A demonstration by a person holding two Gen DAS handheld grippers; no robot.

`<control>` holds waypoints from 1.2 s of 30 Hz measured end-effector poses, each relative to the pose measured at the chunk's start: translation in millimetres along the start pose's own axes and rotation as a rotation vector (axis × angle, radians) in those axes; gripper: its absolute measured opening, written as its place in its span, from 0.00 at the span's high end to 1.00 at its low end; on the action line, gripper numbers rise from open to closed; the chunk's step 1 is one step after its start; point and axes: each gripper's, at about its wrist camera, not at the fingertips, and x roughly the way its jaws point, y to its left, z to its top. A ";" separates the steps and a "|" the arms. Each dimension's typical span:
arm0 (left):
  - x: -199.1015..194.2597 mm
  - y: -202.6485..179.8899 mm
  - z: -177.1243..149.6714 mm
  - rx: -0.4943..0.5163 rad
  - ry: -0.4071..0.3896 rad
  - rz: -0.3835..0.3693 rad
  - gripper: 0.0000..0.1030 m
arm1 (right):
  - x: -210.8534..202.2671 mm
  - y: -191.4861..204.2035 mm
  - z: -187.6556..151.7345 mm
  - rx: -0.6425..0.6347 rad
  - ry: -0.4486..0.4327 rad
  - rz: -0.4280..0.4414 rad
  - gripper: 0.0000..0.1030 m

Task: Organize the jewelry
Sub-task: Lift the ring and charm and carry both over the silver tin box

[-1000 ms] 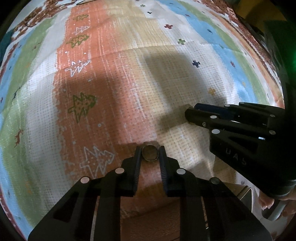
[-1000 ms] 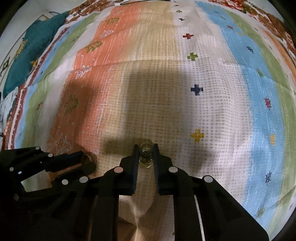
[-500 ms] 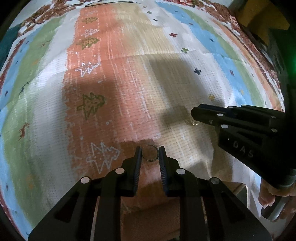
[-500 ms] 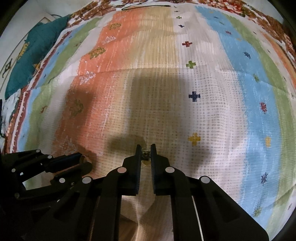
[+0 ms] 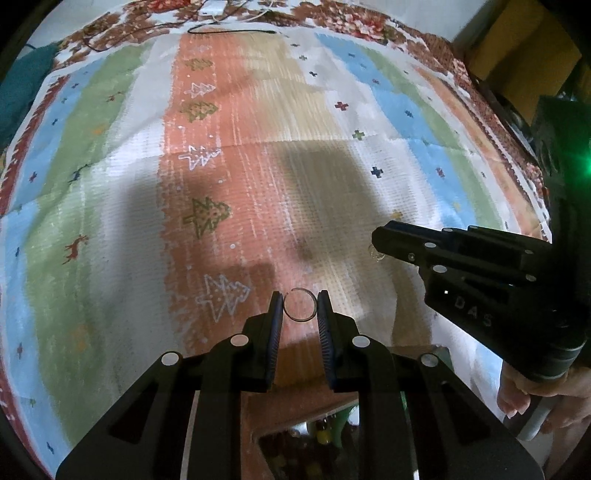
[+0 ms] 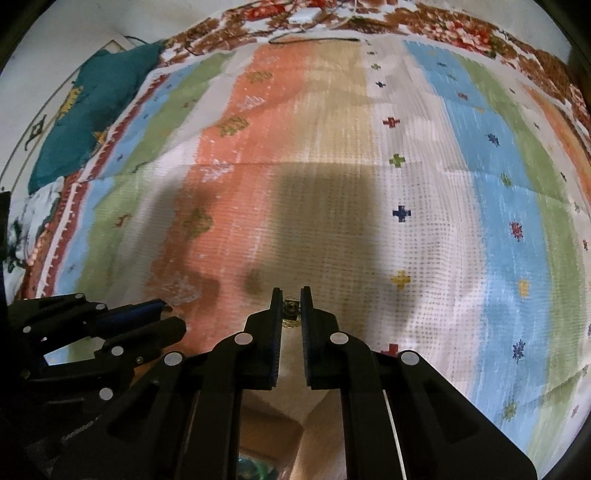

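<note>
Left tongs [image 5: 300, 303] clamped on a thin ring [image 5: 300, 305], right tongs [image 6: 291, 303] clamped on a small clear-stoned piece [image 6: 290, 309], both held above a striped bedspread [image 5: 110, 221]. Picked up, not yet stowed; box edge barely visible below.

I am looking down on a broad striped bedspread [image 5: 258, 192] that is lying flat and bare ahead of both my tools, giving wide room forward and to either side. My right gripper [image 5: 375, 243] is crowding the space just right of my left gripper [image 5: 300, 304], the two near but apart. A black cable [image 5: 229, 30] is lying along the far edge. A teal cushion [image 6: 88, 110] is blocking the far left corner. Dark furniture with a green light [image 5: 565, 162] is closing off the right edge. Below my fingers, a wooden box rim [image 5: 417, 349] is sitting close underneath.
</note>
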 end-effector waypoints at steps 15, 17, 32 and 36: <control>-31.7 -6.8 -11.2 -0.008 -0.055 -0.019 0.82 | -33.1 15.4 -13.4 -0.030 -0.050 0.037 0.90; -35.1 -7.6 -13.4 -0.007 -0.062 -0.019 0.82 | -37.8 17.2 -14.9 -0.037 -0.060 0.037 0.90; -74.8 -12.1 -38.0 -0.013 -0.141 -0.058 0.82 | -82.4 36.7 -41.7 -0.093 -0.136 0.074 0.90; -81.8 -15.1 -44.6 -0.011 -0.156 -0.068 0.82 | -88.3 40.2 -49.7 -0.106 -0.145 0.080 0.90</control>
